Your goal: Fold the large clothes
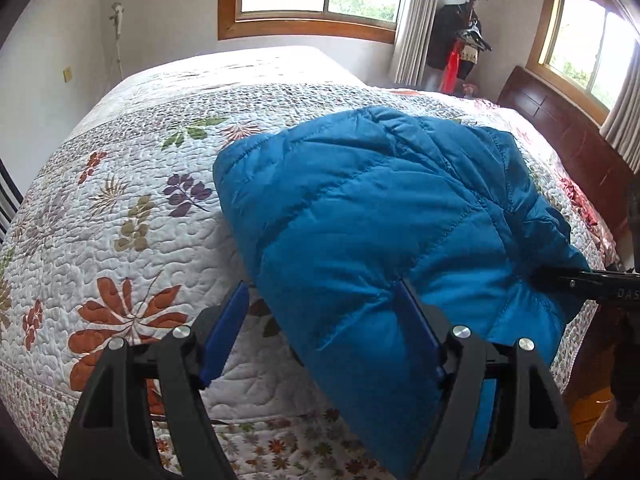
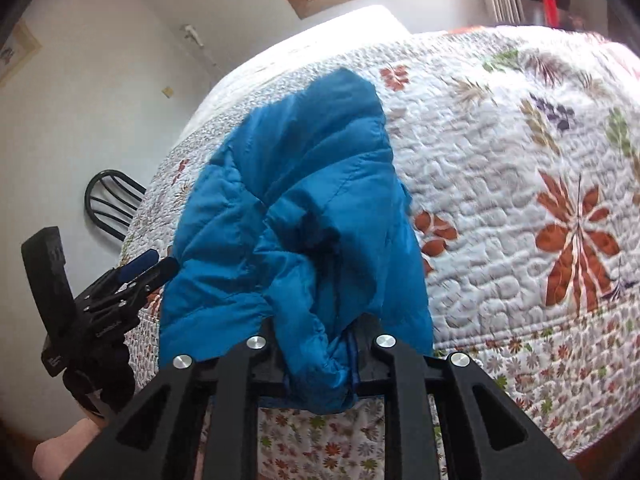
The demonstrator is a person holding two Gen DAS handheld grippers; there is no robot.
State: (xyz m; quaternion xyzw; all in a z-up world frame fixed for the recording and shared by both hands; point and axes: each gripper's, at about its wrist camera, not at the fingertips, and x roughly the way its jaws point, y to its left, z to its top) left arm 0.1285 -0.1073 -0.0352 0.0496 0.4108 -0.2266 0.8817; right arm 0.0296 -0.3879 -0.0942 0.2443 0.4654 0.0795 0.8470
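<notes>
A blue quilted puffer jacket [image 1: 380, 216] lies folded in a thick bundle on the bed's floral quilt [image 1: 120, 208]. My left gripper [image 1: 324, 320] is open at the jacket's near left corner; its right finger presses against the fabric and its left finger is over the quilt. It also shows in the right wrist view [image 2: 148, 266], open beside the jacket. My right gripper [image 2: 320, 344] is shut on a bunched edge of the jacket [image 2: 288, 220], which spills over its fingers. It enters the left wrist view [image 1: 576, 280] at the jacket's right edge.
The bed [image 2: 520, 160] has a dark wooden headboard [image 1: 568, 140] at the right. A coat rack with clothes [image 1: 460, 40] stands in the corner between two windows. A black chair [image 2: 112, 200] stands beside the bed. The quilt's border [image 1: 280, 440] hangs at the near edge.
</notes>
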